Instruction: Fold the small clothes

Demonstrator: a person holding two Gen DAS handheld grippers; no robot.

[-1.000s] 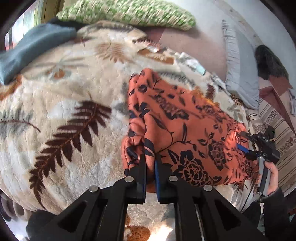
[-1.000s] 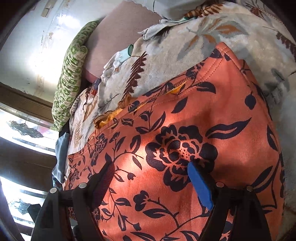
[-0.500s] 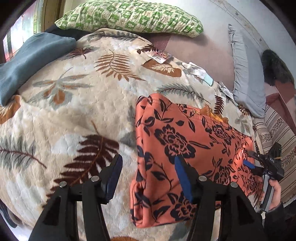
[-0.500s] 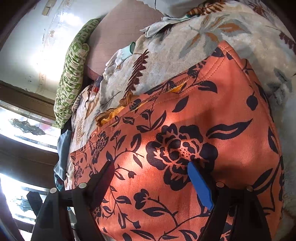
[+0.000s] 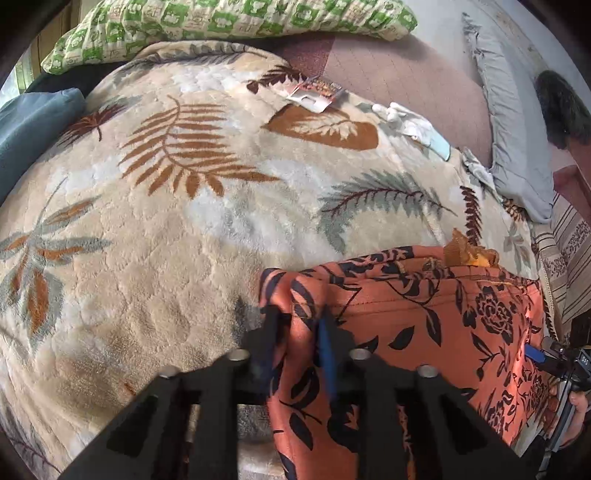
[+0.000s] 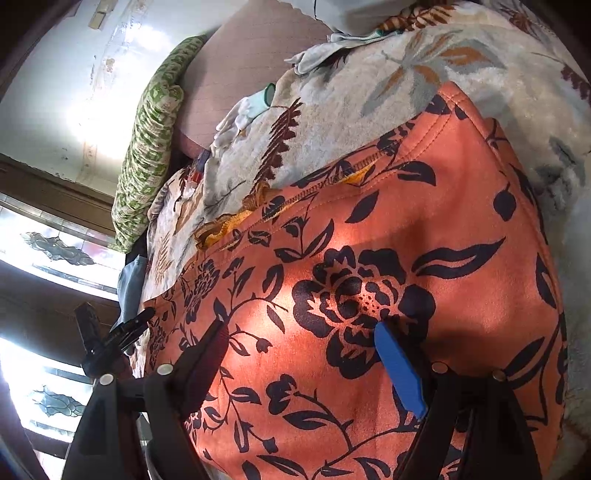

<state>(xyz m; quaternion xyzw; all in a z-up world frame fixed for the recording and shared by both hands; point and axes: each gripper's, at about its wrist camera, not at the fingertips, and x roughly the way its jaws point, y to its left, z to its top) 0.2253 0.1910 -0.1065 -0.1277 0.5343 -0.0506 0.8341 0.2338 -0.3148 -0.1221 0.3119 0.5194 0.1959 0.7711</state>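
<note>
An orange garment with a black flower print (image 5: pixel 436 332) lies flat on a leaf-patterned blanket (image 5: pixel 177 206). My left gripper (image 5: pixel 297 325) is at the garment's far left corner, its jaws nearly closed around a raised pinch of the cloth. My right gripper (image 6: pixel 299 332) is open, fingers spread wide and resting on the garment (image 6: pixel 369 240) near its other end. It also shows at the right edge of the left wrist view (image 5: pixel 543 356).
A green patterned pillow (image 5: pixel 229 26) and a grey pillow (image 5: pixel 517 140) lie at the back. A blue cushion (image 5: pixel 33 125) sits at the left. White gloves (image 5: pixel 410 123) and a small packet (image 5: pixel 314 94) rest on the blanket's far edge.
My left gripper let go of the garment's near corner, opened, moved forward to the far left corner and closed on the cloth there. The right gripper stayed open in place.
</note>
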